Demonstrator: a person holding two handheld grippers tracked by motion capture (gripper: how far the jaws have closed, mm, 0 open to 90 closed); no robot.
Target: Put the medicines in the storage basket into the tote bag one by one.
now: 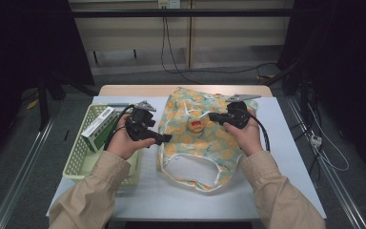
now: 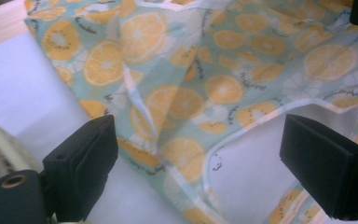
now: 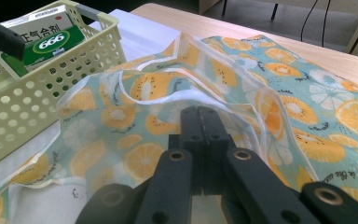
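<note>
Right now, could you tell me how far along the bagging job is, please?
Early stage. The fruit-print bag lies flat on the table, and the right gripper is shut on its rim. The left gripper hovers open at the mouth. The boxes are in the basket, unpacked.

Bag [image 1: 198, 138] lies mid-surface [image 1: 286, 157], opening toward the person. Basket [image 1: 78, 157] sits left of it at the surface's left edge, box [image 1: 97, 128] inside. Left gripper [image 1: 164, 138] at bag's left edge, right gripper [image 1: 213, 116] on the bag.

I count one fruit-print bag [image 1: 198, 138], one basket [image 1: 78, 157], one green-and-white box [image 1: 97, 128] at nine o'clock, and two grippers.
</note>
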